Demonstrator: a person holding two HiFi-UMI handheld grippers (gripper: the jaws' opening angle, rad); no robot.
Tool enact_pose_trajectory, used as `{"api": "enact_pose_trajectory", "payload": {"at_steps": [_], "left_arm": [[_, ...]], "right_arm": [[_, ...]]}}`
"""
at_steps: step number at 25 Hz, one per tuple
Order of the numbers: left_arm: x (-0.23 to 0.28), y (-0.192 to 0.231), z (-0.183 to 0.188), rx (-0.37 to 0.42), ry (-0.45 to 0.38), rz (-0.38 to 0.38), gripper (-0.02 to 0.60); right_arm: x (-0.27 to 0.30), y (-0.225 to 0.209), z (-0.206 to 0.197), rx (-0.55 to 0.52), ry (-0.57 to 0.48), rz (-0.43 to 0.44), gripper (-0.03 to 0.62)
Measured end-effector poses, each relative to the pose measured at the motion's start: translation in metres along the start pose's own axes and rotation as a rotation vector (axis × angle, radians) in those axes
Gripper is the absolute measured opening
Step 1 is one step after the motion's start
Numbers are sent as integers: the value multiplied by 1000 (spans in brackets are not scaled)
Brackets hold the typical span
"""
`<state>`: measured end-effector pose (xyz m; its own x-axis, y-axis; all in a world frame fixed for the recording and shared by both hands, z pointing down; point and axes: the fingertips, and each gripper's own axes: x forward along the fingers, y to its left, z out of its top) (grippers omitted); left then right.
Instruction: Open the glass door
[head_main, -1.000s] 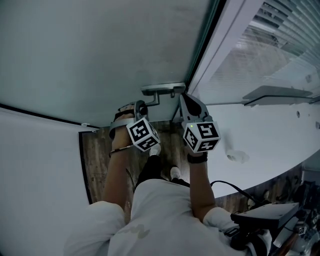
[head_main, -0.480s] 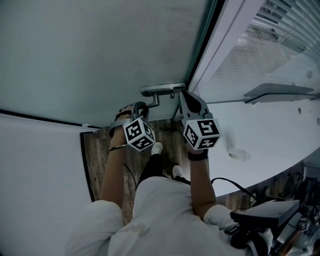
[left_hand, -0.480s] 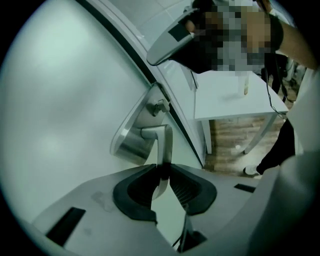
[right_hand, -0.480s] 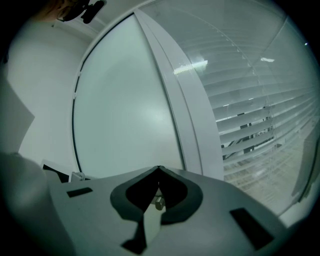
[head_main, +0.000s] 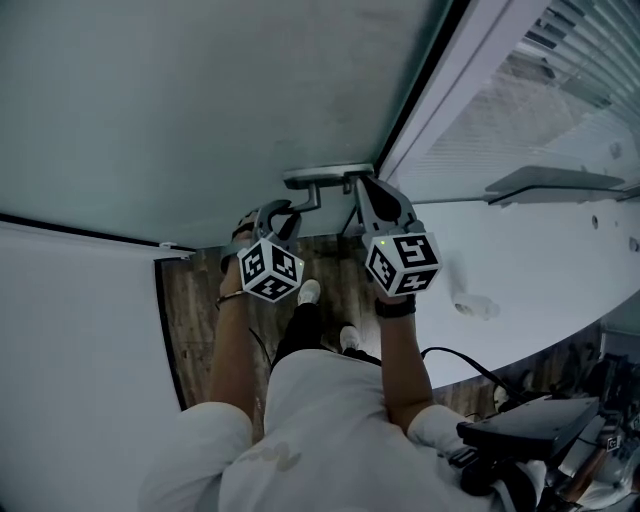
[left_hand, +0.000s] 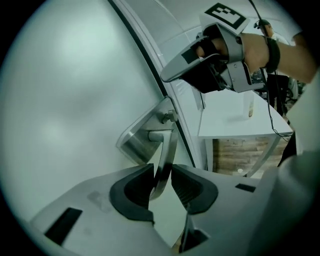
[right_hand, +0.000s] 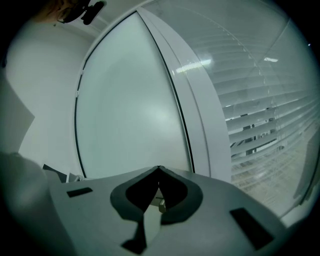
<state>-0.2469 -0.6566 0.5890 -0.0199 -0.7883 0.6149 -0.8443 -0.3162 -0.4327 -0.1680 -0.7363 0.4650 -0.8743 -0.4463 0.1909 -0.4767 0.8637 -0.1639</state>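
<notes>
Frosted glass door fills the upper left of your head view, w/ its right edge running along the white frame. The metal lever handle sticks out near that edge, right in front of both your tools.

Your left gripper is on the handle. The lever's flat blade runs btwn the two dark pads and both pad tips touch it. The jaws are only as wide as the blade and have just been opening a little.

Your right gripper sits at the handle's right end, beside the door edge. Can't tell if it touches the lever. Its jaw tips meet and grip nothing.

Past the frame on the rt side are slatted blinds behind a second pane. Below your hands is wood floor.
</notes>
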Motion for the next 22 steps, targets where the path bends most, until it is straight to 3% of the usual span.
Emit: {"api": "enact_pose_trajectory", "payload": {"at_steps": [5, 9, 13, 22], "left_arm": [[-8, 1, 1, 54, 34, 58, 103], [-13, -2, 3, 73, 62, 49, 107], [-19, -2, 7, 159, 102, 80, 109], [-24, -6, 12, 264, 186, 137, 109]], "right_arm": [[-3, 2, 8, -19, -11, 1, 0], [-10, 6, 17, -22, -32, 10, 0], [-18, 12, 24, -30, -41, 26, 0], [-47, 6, 37, -33, -68, 25, 0]]}}
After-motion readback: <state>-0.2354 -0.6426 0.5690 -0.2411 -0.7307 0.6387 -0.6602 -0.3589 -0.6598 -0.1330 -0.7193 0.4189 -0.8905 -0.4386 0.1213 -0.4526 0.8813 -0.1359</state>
